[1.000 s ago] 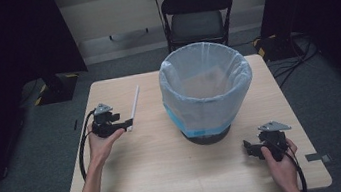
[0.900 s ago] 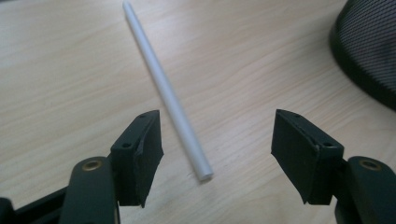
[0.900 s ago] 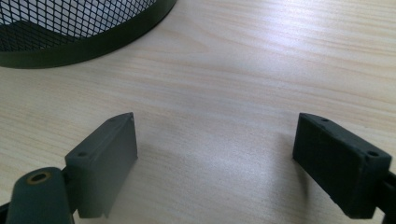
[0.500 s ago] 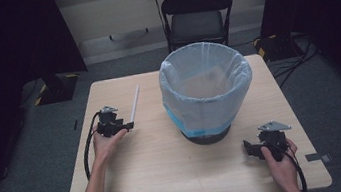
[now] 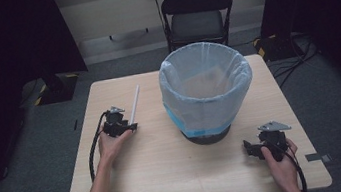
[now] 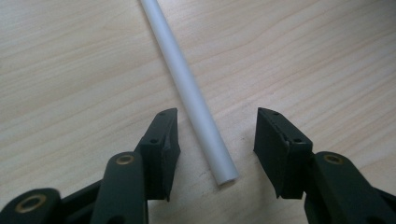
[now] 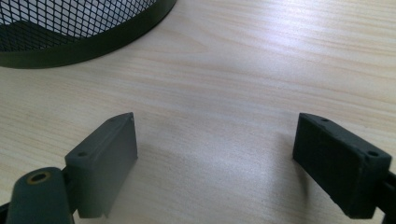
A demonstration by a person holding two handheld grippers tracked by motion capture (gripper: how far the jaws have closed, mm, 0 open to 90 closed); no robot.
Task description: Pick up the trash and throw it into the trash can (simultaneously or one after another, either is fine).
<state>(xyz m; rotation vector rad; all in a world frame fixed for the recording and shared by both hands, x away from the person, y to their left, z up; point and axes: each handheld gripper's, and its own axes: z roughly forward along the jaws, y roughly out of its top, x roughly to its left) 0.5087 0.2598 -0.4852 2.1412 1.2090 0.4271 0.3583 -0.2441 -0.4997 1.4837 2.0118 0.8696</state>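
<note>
A thin white tube (image 5: pixel 134 104) lies flat on the wooden table (image 5: pixel 170 177), left of the waste bin (image 5: pixel 206 91). My left gripper (image 5: pixel 131 127) sits at the tube's near end. In the left gripper view the tube (image 6: pixel 192 95) runs between the two jaws, which stand apart on either side of it without touching; that gripper (image 6: pixel 215 135) is open. My right gripper (image 5: pixel 249 148) rests open on the table near the front right corner, and in the right gripper view it (image 7: pixel 217 140) has bare wood between its jaws.
The black mesh bin, lined with a pale blue bag, stands in the middle of the table; its base (image 7: pixel 79 32) lies just ahead of the right gripper. A black folding chair (image 5: pixel 197 16) stands beyond the far edge.
The left gripper has slid slightly toward the near end of the tube, which now lies between its jaws. The right gripper has stayed put.
</note>
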